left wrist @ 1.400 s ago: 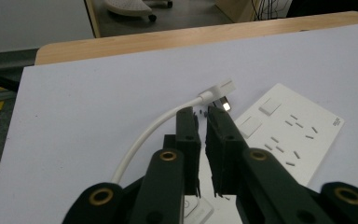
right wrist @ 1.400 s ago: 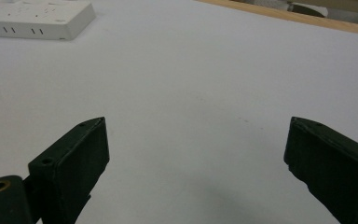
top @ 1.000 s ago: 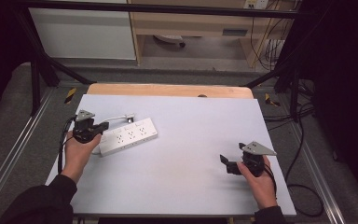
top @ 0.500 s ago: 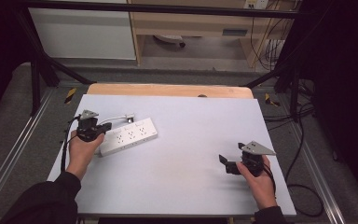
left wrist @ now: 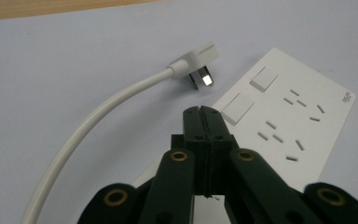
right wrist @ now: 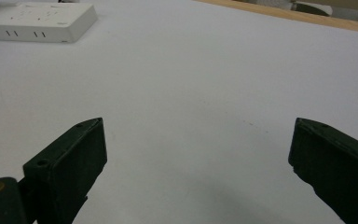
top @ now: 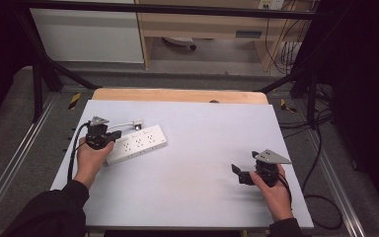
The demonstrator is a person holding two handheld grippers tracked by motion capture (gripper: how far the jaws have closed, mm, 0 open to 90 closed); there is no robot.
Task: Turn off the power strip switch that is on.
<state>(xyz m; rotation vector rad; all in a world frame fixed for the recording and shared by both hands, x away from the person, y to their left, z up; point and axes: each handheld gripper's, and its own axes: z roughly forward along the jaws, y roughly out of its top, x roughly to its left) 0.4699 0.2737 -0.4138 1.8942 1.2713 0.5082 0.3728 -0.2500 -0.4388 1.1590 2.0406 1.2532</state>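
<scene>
Fingers of my left gripper were pressed together with nothing between them, their tips poised over the near end of the white power strip, close to its two rocker switches. Just ahead of those tips lay the strip's own plug, unplugged, prongs facing the strip, its white cord curving back past my left side. I judged the work barely begun: no switch looked freshly pressed, the plug sat in no socket, and I held nothing. My right gripper rested well apart from the strip, low over bare counter, its fingers spread wide and empty. Whether the left tips actually touched the strip I could not tell, since they covered the spot beneath them. The strip's far end was cut off in the right gripper view, and the printing on its face was too small to read.
</scene>
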